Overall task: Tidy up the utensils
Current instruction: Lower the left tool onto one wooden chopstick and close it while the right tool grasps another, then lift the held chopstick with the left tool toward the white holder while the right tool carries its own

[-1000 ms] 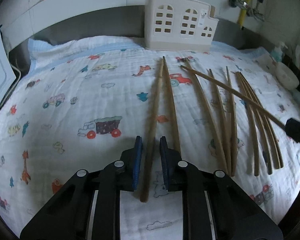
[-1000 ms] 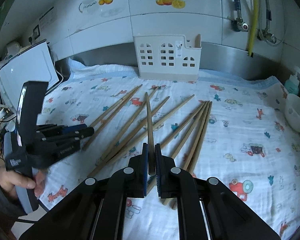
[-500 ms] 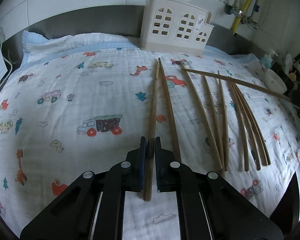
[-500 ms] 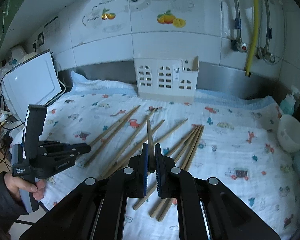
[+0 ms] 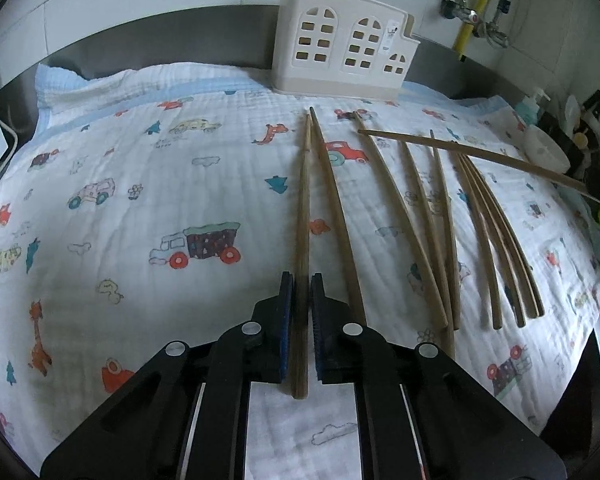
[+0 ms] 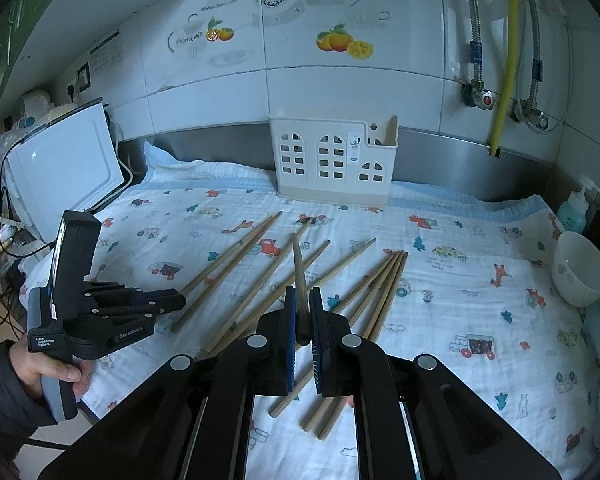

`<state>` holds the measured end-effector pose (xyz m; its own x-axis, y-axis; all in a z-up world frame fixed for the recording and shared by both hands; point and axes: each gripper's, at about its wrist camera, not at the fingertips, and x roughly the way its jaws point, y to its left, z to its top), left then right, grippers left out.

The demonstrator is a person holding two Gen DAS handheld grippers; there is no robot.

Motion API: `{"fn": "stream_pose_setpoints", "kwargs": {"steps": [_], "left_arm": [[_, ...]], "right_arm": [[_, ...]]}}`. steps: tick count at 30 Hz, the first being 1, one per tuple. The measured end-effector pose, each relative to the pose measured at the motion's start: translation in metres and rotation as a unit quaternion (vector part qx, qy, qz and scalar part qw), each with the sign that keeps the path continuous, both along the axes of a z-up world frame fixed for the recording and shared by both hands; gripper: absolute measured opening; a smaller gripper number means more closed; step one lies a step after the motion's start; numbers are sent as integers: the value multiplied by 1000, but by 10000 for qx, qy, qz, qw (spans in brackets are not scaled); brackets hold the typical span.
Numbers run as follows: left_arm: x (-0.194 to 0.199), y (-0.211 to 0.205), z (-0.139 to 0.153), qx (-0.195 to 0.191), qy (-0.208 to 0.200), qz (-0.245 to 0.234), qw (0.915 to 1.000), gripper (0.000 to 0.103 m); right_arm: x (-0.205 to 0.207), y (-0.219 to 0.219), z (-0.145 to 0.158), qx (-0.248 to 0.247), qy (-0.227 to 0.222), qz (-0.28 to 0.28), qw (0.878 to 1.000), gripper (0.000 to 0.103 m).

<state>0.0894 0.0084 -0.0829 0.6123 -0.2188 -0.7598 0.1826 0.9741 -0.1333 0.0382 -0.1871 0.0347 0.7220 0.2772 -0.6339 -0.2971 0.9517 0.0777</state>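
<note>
My left gripper (image 5: 302, 285) is shut on the near end of a wooden chopstick (image 5: 303, 200) that points away toward the white utensil holder (image 5: 344, 60). Whether it rests on the printed cloth (image 5: 140, 220) I cannot tell. My right gripper (image 6: 302, 300) is shut on another chopstick (image 6: 298, 264), held above the cloth with its tip pointing to the holder (image 6: 332, 160). That raised chopstick (image 5: 480, 156) crosses the right side of the left wrist view. Several loose chopsticks (image 6: 384, 292) lie on the cloth. A hand (image 6: 60, 368) holds the left gripper (image 6: 180, 302) at the left.
A white bowl (image 6: 580, 276) and a soap bottle (image 6: 576, 208) stand at the right edge. A white appliance (image 6: 60, 172) with cables sits at the left. The holder stands against a steel backsplash, with pipes and valves (image 6: 500, 80) on the tiled wall behind.
The left jaws have closed onto the chopstick that lay between them. The right gripper has risen with its chopstick, so more of the wall shows.
</note>
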Motion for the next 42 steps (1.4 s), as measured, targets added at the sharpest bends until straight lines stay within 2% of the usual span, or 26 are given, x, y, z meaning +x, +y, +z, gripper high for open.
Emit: {"fn": "stream_pose_setpoints", "kwargs": {"steps": [2, 7, 13, 16, 19, 22, 29, 42], "left_arm": [[-1, 0, 1, -10, 10, -9, 10000, 6], [-8, 3, 13, -359, -111, -98, 9992, 6], [-10, 6, 47, -833, -381, -257, 9955, 6], [-7, 6, 66, -929, -530, -383, 9935, 6], [-1, 3, 80, -858, -642, -471, 9931, 6], [9, 5, 90, -980, -655, -534, 9916, 6], [29, 1, 116, -741, -838, -701, 9912, 6], [69, -3, 182, -651, -1326, -838, 9855, 5]], "right_arm": [[0, 0, 1, 4, -5, 3, 10000, 7], [2, -5, 11, 13, -84, 51, 10000, 7], [15, -16, 40, 79, -264, 124, 9995, 7], [26, -18, 58, 18, -347, 189, 9992, 7], [37, -20, 71, -30, -379, 246, 9990, 7], [48, -24, 83, -66, -423, 255, 9988, 7], [77, -32, 112, -151, -495, 245, 9984, 7], [151, -38, 174, -398, -933, -166, 9947, 7]]}}
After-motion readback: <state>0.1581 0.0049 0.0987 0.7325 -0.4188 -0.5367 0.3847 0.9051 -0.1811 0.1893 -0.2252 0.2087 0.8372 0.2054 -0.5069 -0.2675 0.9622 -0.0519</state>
